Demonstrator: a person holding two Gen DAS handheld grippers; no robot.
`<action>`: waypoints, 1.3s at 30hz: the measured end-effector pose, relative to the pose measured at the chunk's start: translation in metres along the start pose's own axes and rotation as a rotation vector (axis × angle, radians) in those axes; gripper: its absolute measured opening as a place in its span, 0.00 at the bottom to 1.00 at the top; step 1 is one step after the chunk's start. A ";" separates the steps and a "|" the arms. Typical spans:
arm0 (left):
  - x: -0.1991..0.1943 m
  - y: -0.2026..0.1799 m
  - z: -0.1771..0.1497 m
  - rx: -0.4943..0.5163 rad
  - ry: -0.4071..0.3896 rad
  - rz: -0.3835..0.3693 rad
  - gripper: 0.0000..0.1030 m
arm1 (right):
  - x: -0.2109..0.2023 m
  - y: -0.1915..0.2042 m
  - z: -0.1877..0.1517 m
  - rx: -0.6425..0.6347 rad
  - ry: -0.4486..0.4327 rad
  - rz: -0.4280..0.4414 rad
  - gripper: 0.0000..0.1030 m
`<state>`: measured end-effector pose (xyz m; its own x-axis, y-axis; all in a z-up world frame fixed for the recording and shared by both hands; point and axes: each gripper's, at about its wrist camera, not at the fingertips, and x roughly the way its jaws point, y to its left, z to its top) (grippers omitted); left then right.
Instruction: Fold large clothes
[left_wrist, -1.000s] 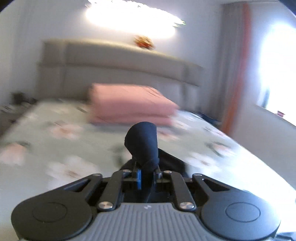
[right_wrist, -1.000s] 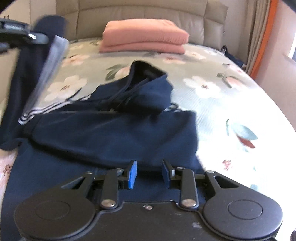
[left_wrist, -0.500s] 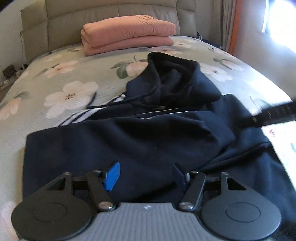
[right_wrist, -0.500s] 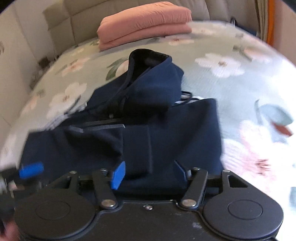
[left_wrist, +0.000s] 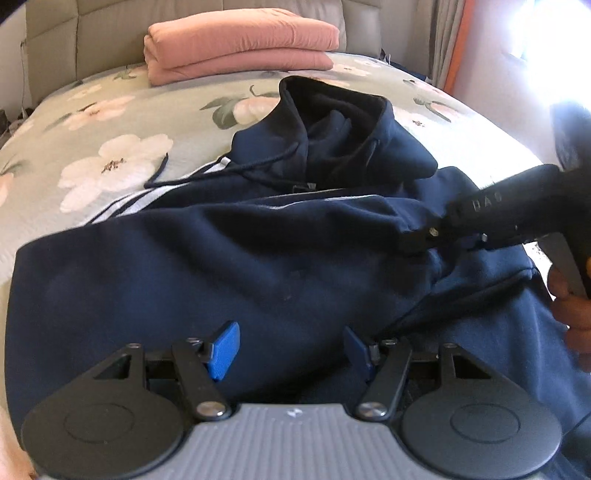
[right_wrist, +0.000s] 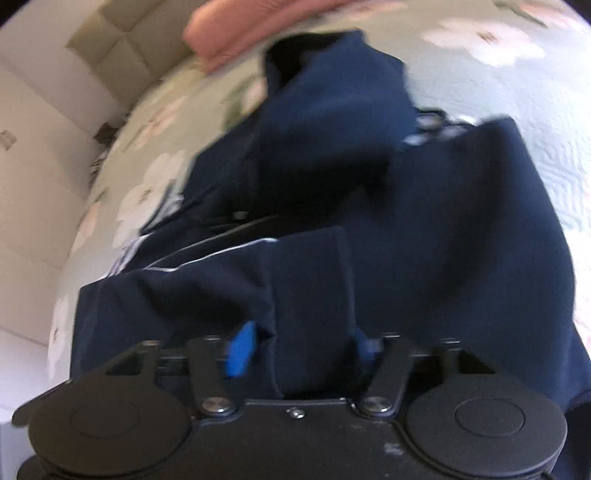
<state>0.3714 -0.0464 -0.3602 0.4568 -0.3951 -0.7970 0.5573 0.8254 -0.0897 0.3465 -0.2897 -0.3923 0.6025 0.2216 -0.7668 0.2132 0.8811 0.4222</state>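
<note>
A navy hoodie (left_wrist: 288, 266) lies spread on the bed (left_wrist: 110, 122), its hood (left_wrist: 343, 125) toward the headboard (left_wrist: 92, 33), with one sleeve (left_wrist: 314, 221) folded across the body. A stack of folded pink bedding (left_wrist: 240, 40) sits beyond the hood, against the headboard and apart from the hoodie.

The left gripper (left_wrist: 291, 349) hovers low over the hoodie's near hem; its fingers (left_wrist: 225, 349) stand wide apart, nothing pinched between them.

The right gripper (right_wrist: 303, 350) is at the sleeve's cuff. Its jaws have just been closing, and the cuff (right_wrist: 310, 302) sits between them. The right wrist view is blurred; the left wrist view shows the right gripper tip at that cuff fabric. The pads appear clamped on it.
</note>
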 end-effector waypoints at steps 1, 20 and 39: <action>-0.001 0.000 0.000 -0.001 -0.002 0.005 0.62 | -0.006 0.007 -0.003 -0.032 -0.026 -0.014 0.17; -0.004 -0.019 0.010 0.024 -0.022 -0.030 0.60 | -0.068 -0.037 -0.018 -0.166 -0.129 -0.648 0.56; 0.016 0.065 -0.007 -0.168 -0.024 0.039 0.03 | -0.012 -0.021 -0.036 -0.348 -0.161 -0.536 0.00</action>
<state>0.4103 0.0041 -0.3829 0.4936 -0.3698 -0.7872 0.4162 0.8952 -0.1596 0.3070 -0.2958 -0.4088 0.5955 -0.3268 -0.7338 0.2707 0.9417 -0.1997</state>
